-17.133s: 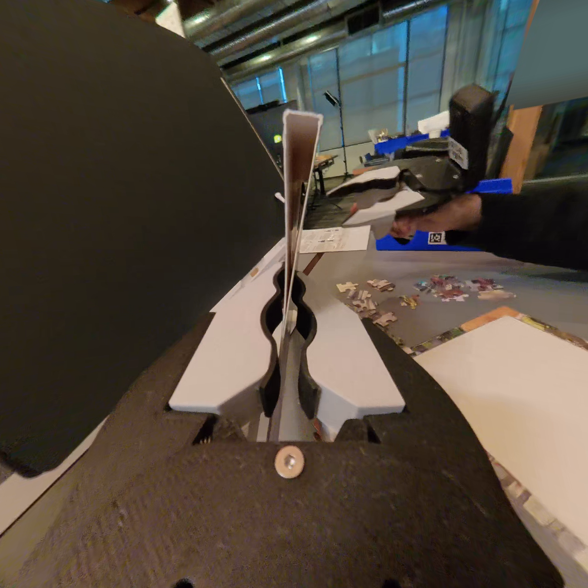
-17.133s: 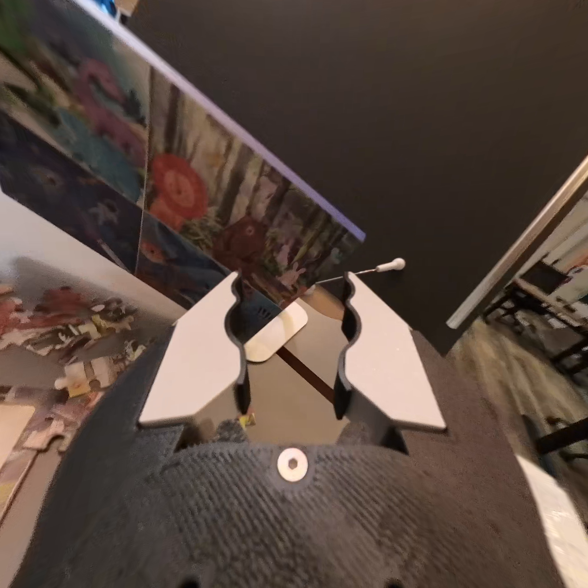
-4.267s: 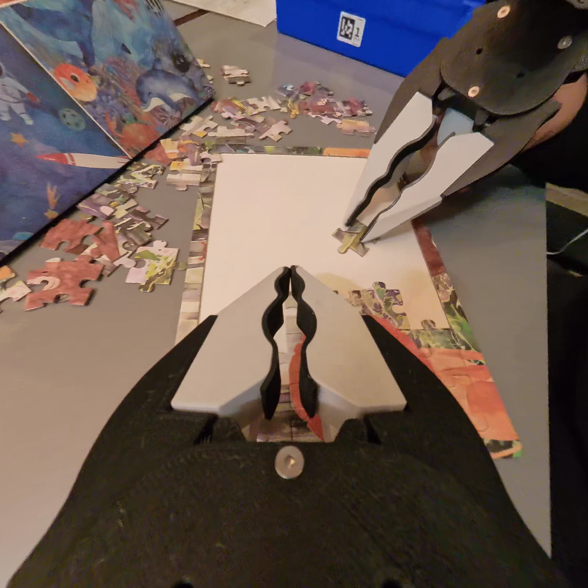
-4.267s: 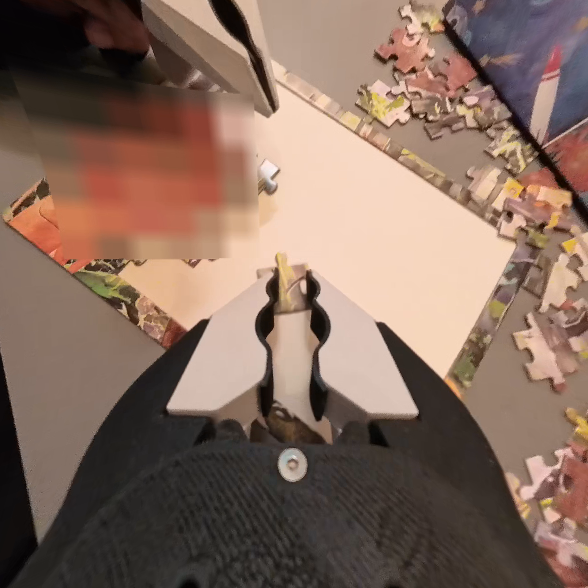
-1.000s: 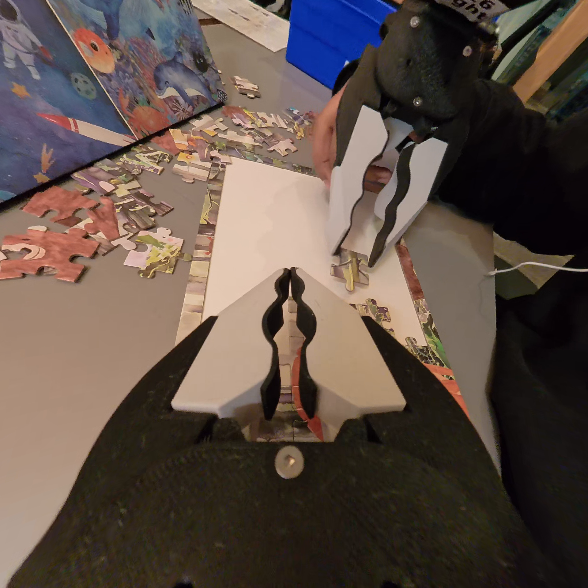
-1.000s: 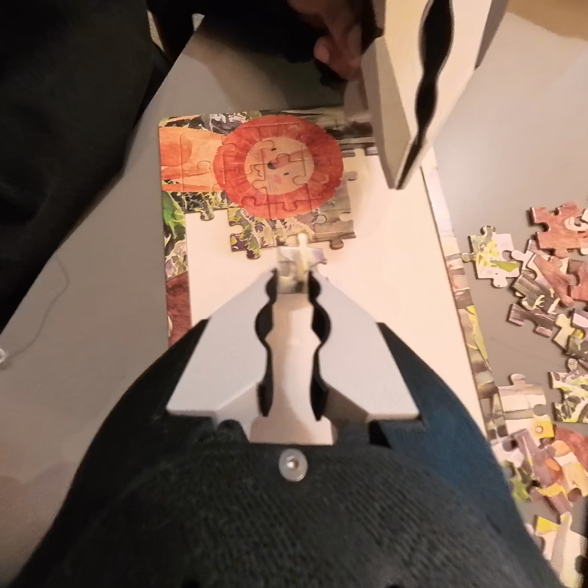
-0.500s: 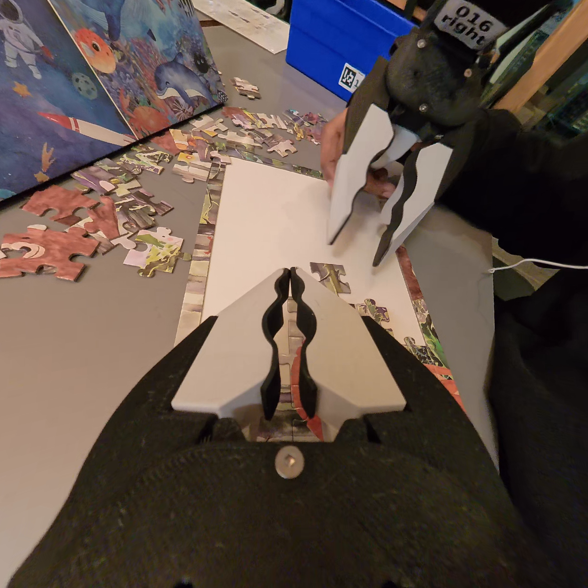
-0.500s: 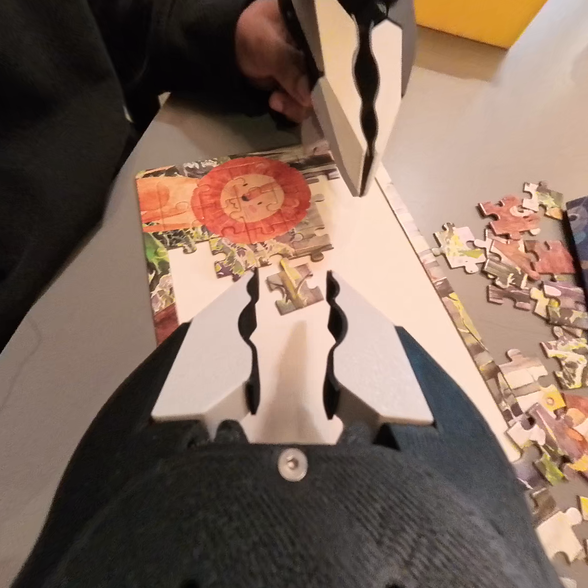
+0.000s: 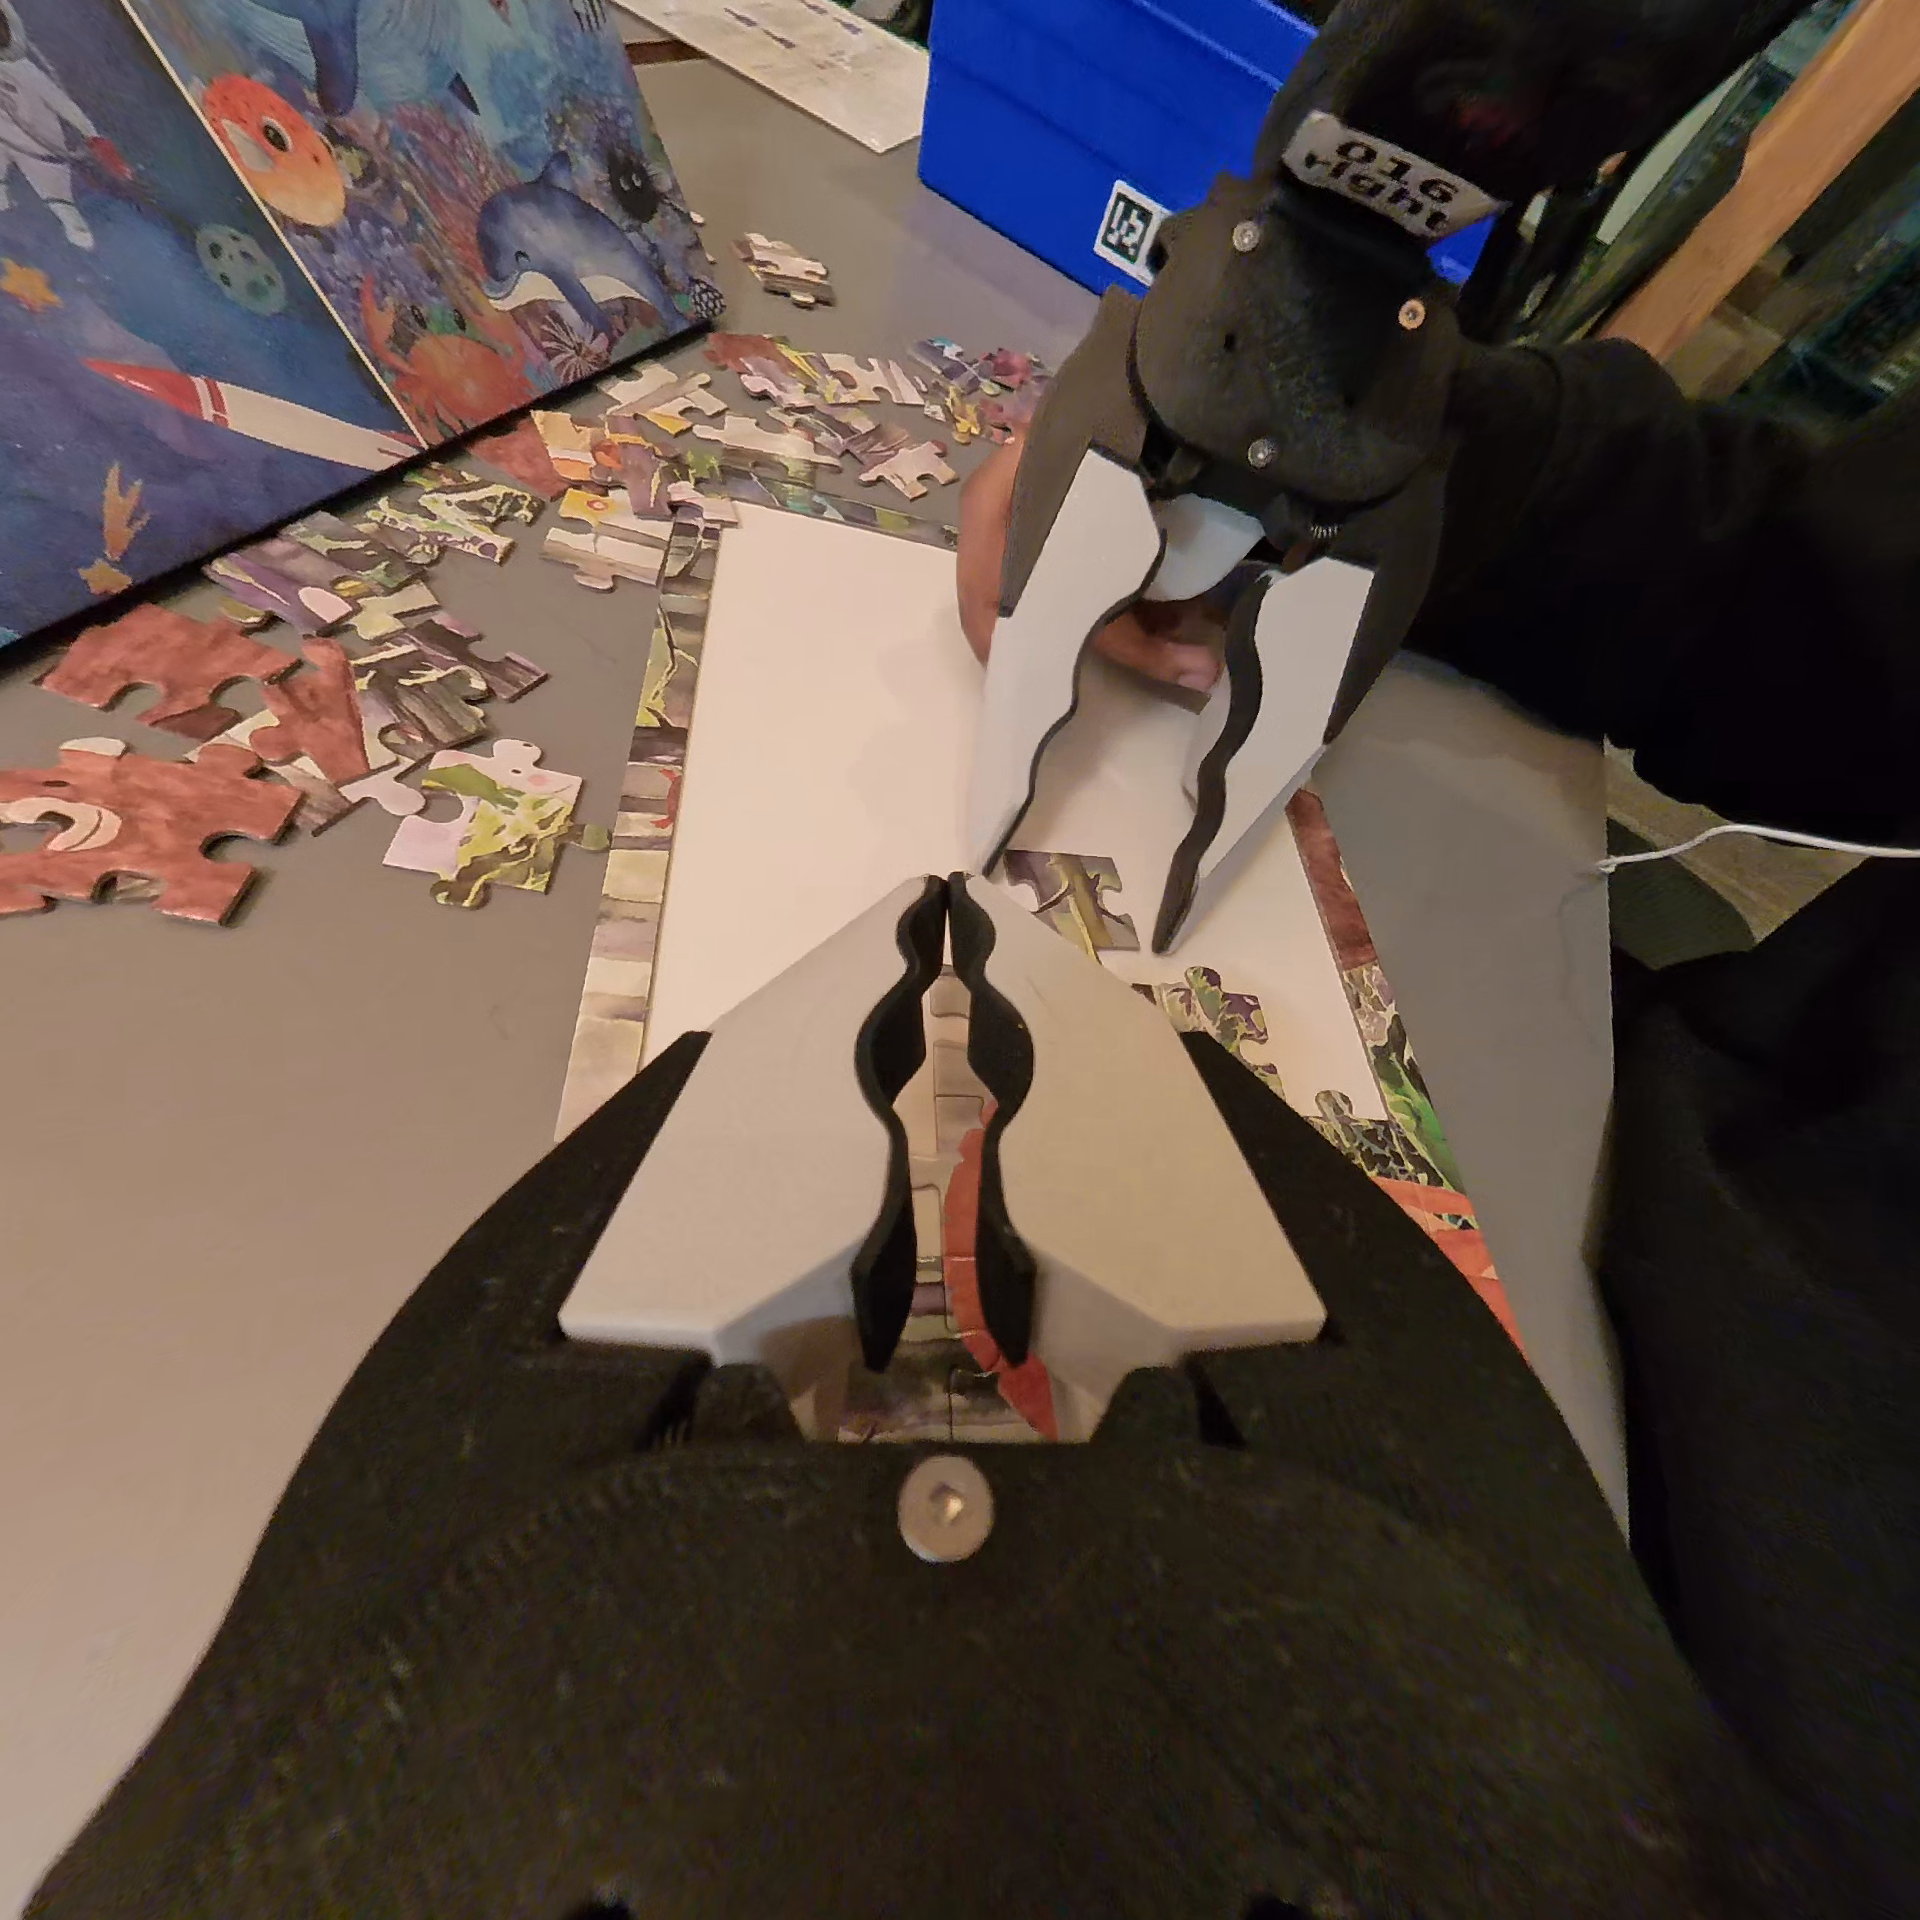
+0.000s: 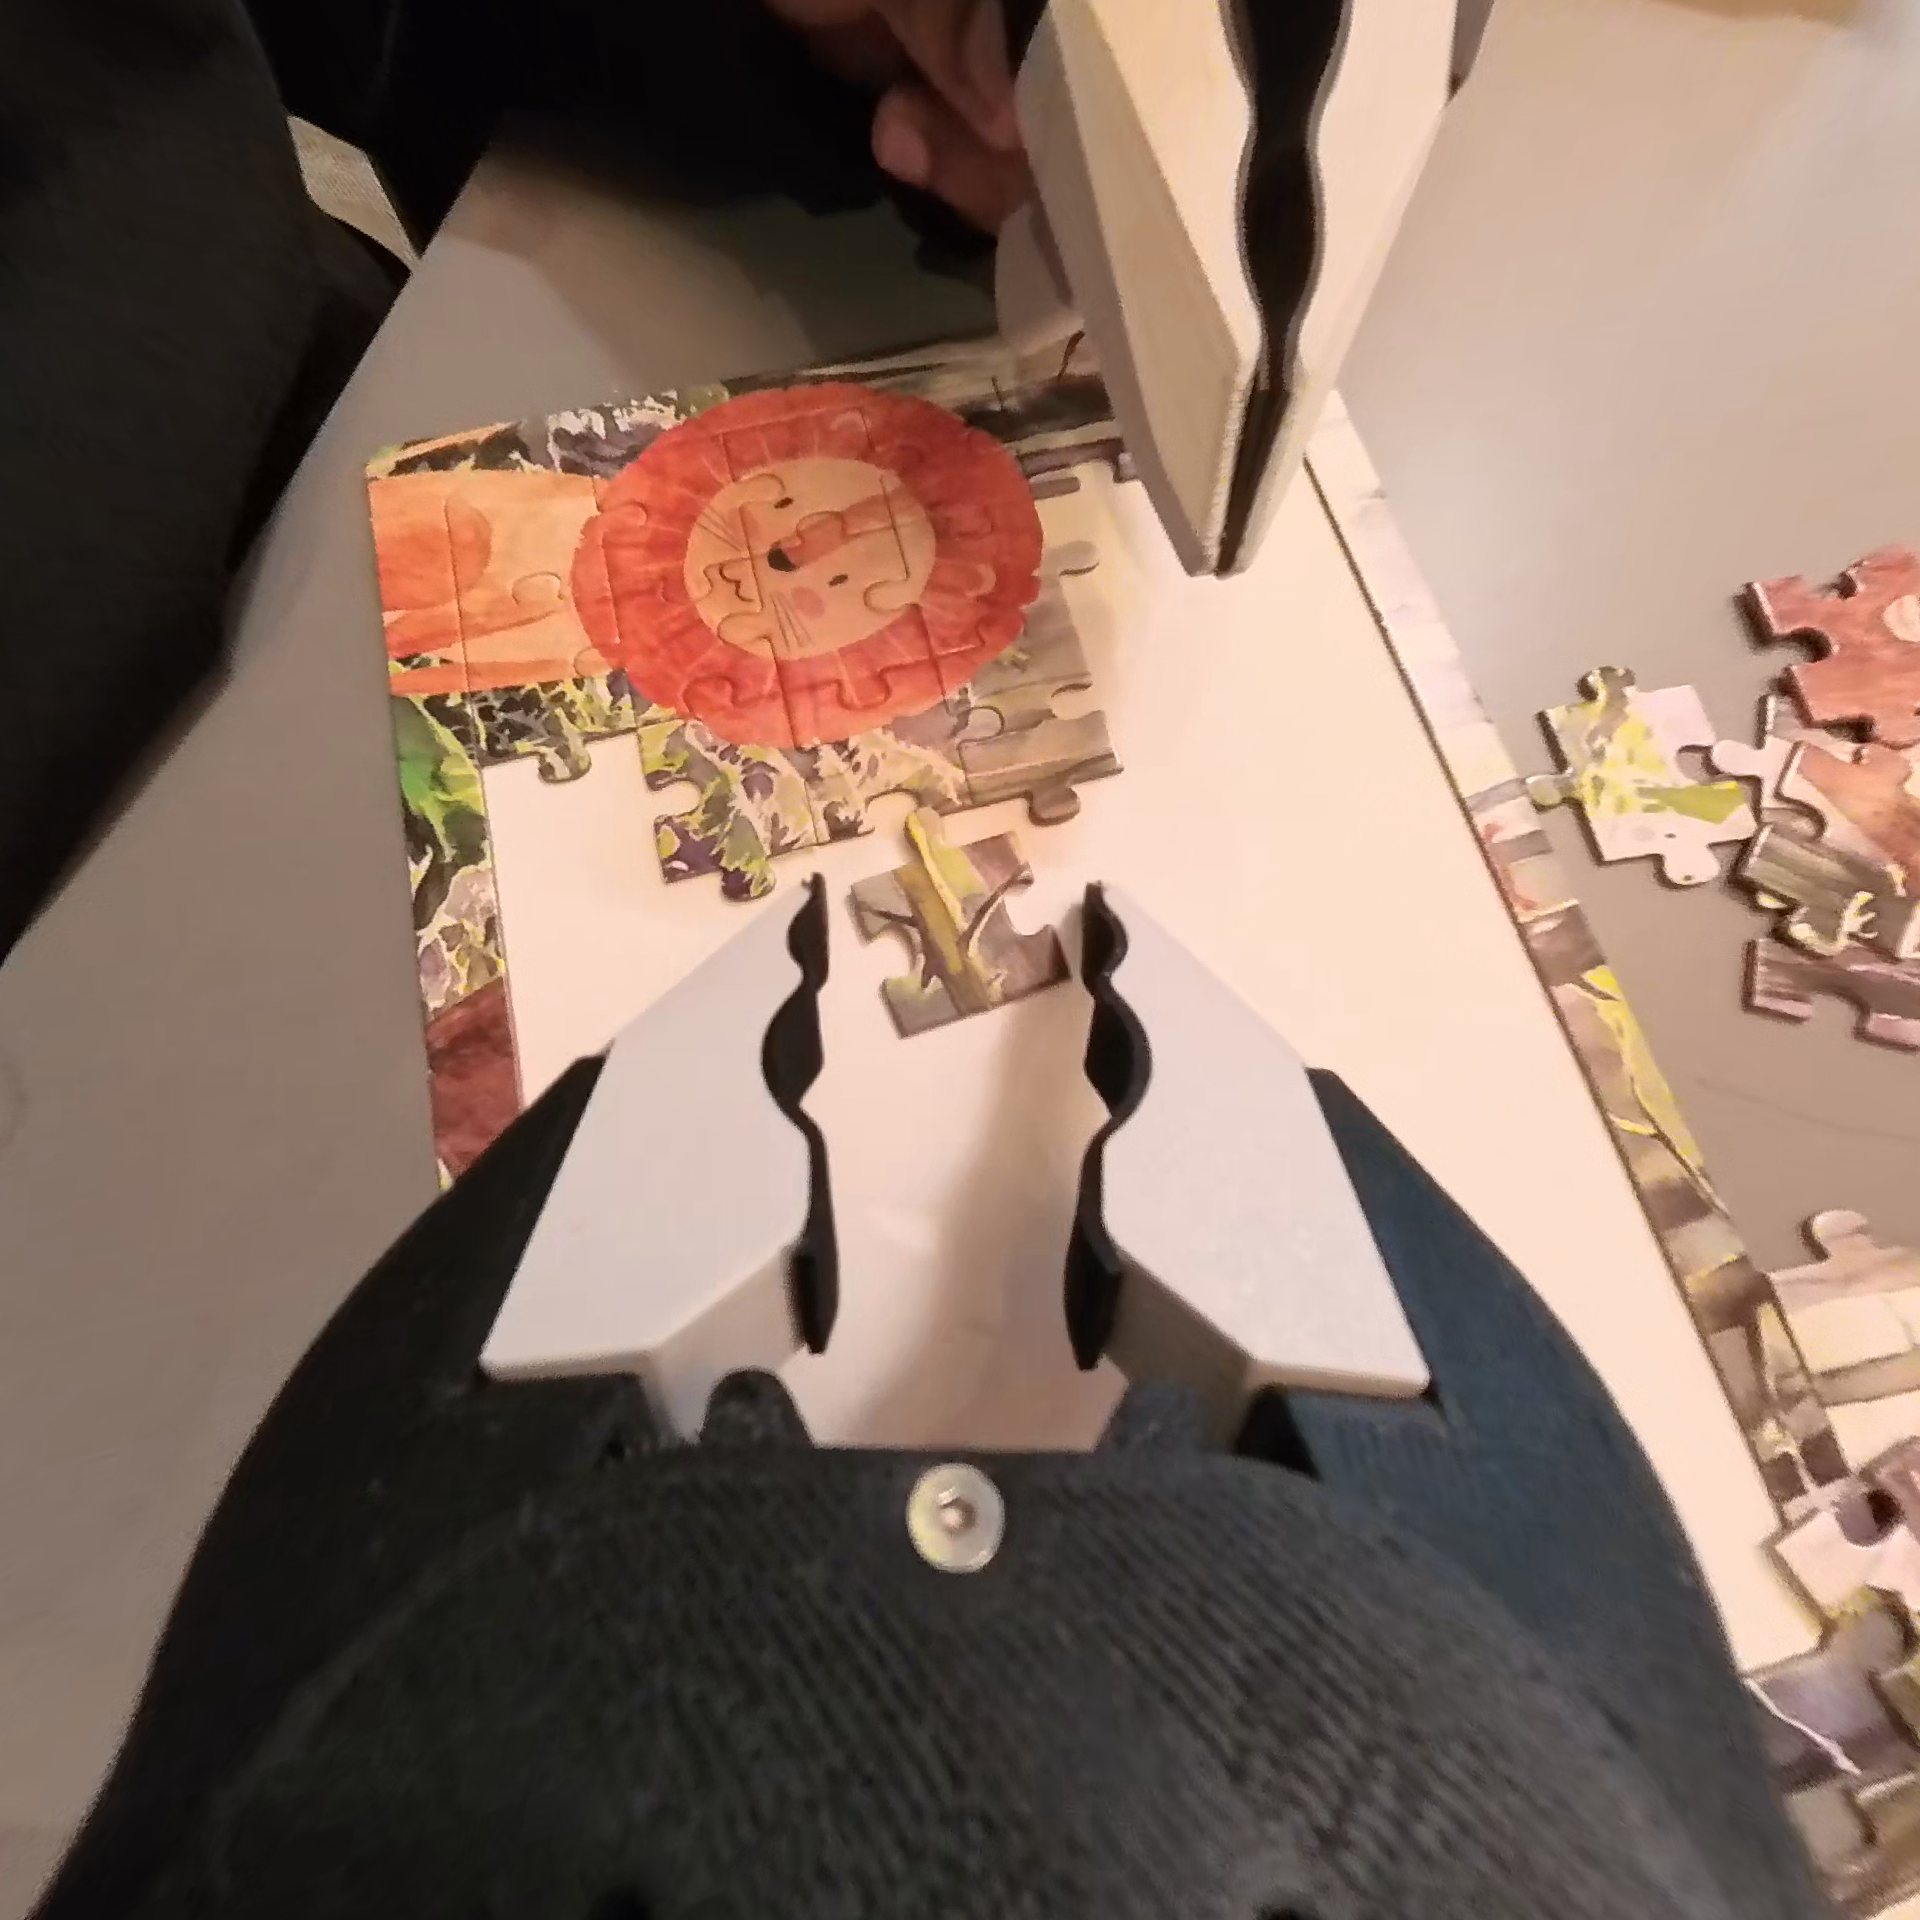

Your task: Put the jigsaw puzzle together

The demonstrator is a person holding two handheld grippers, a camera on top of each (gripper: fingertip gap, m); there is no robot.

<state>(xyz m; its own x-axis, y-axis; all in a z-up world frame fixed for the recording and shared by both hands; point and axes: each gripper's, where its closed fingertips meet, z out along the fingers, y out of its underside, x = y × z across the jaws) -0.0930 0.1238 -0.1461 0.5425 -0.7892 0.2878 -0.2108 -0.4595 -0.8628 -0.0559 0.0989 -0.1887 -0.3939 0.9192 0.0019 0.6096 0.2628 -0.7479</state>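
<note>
Right gripper (image 10: 951, 914) tilted steeply down over the white puzzle board (image 10: 1226, 935), jaws spread wide and empty, tips straddling a loose puzzle piece (image 10: 961, 940) lying flat just below the assembled lion section (image 10: 810, 613). Left gripper (image 9: 948, 883) angled forward and down above the board's near edge, jaws pressed together, apparently gripping nothing. More loose pieces (image 9: 343, 717) scattered on the grey table (image 9: 260, 1091) beside the board.

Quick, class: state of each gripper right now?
Left gripper: closed, holding nothing.
Right gripper: open, empty, the loose puzzle piece between its fingertips.
</note>
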